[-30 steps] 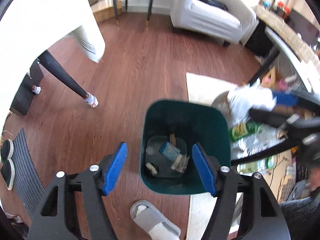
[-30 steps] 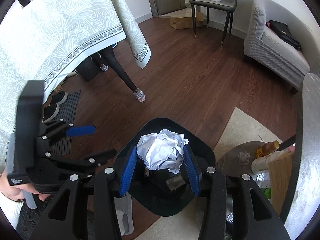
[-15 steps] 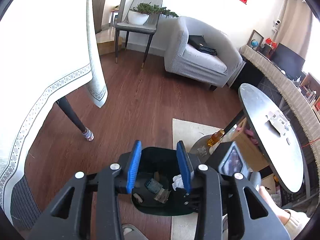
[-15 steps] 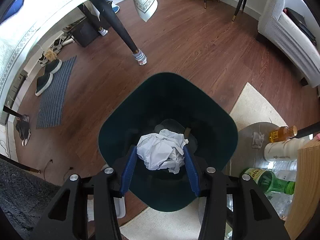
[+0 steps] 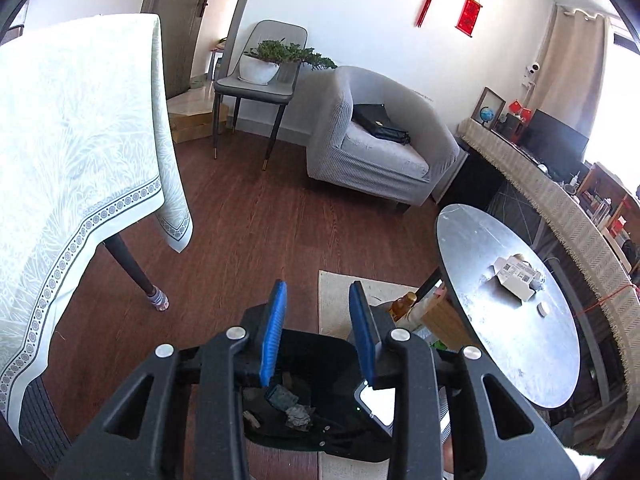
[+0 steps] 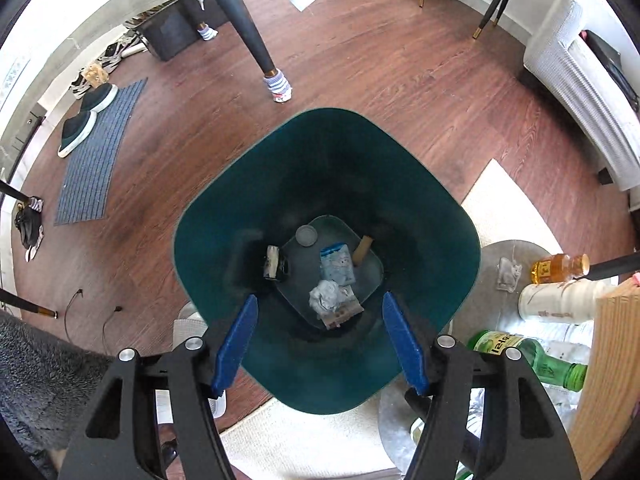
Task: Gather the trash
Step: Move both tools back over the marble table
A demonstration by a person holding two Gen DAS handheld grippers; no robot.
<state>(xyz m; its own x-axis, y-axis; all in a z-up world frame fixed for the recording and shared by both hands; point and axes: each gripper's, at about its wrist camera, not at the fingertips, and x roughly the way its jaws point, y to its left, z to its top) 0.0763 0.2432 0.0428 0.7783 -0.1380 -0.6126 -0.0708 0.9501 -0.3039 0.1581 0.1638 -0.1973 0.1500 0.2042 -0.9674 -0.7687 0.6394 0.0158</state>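
We see a dark green bin (image 6: 256,208) holding a white paper ball (image 6: 326,295) and a pale blue packet (image 6: 337,263). Both our grippers carry blue pads (image 6: 236,340) on black frames. The floor (image 5: 260,232) is reddish-brown wood grain. At far left hangs a pale tablecloth (image 5: 72,152) with a leaf pattern and dotted border; the armchair (image 5: 376,152) is ribbed grey.
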